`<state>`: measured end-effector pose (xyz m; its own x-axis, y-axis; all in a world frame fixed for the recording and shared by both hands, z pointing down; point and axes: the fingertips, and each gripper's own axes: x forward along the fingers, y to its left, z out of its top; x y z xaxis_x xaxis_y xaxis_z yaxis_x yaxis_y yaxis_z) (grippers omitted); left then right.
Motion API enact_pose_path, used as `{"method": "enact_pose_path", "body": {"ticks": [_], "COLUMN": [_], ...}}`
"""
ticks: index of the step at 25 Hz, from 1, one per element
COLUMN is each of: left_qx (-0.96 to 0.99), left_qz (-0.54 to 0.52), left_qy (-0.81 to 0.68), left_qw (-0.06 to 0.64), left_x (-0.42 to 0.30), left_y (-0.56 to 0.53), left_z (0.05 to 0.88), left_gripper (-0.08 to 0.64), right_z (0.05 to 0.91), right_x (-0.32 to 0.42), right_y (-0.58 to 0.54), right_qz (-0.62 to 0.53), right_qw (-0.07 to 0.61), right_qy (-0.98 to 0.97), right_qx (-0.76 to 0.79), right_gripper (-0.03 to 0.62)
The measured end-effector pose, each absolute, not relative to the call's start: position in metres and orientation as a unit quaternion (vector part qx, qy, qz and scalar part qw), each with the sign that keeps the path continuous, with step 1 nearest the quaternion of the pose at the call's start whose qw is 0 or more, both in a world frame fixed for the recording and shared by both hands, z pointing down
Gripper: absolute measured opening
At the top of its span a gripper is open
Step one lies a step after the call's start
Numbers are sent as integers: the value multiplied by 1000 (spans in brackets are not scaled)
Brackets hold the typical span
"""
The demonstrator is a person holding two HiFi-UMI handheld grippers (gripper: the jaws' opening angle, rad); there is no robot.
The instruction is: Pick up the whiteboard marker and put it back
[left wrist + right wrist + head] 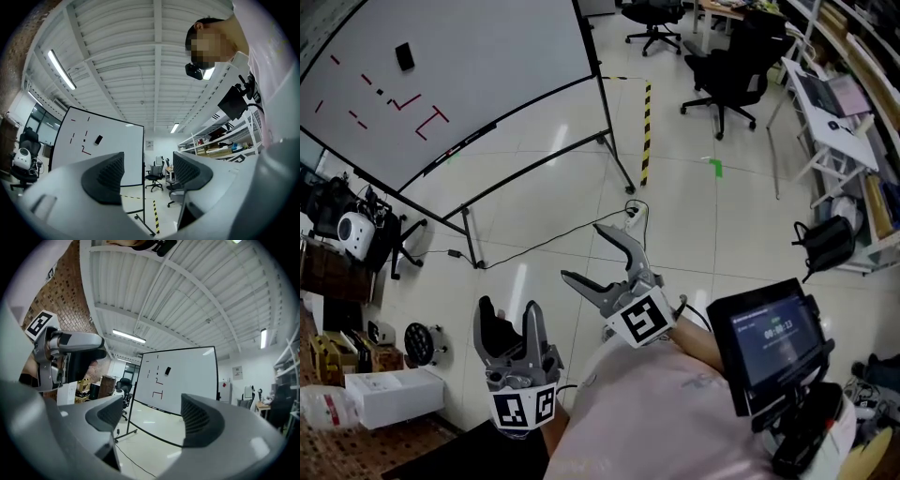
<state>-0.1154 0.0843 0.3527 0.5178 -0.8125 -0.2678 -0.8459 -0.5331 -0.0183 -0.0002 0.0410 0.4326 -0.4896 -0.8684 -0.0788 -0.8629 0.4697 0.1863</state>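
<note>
Left tongs point(508, 305) and right tongs point(581, 251) both gape empty; whiteboard point(469, 66) stands at 11 o'clock, well apart. Marker can't be made out. Risk: a blind reach could knock it to the floor.

Ahead of us on the left stands the whiteboard point(469, 75), with a small block point(404, 56) on its face. To its right striped tape point(646, 131) lies on the floor, office chairs point(727, 80) are behind it, and shelves point(848, 37) run along the right. A box point(394, 396) sits left of our left gripper point(508, 314)
</note>
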Motion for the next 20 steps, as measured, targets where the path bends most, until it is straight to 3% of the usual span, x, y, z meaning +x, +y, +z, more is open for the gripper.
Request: {"method": "enact_pose_path", "body": {"ticks": [20], "left_qx": [-867], "left_qz": [111], "left_qy": [482], "left_qw": [55], "left_x": [-128], "left_y": [81], "left_z": [366], "left_gripper": [318], "right_z": [444], "right_x": [-10], "right_y": [42], "right_qz": [-88], "right_qw": [32], "right_qy": [-862], "right_qx": [498], "right_gripper": [382]}}
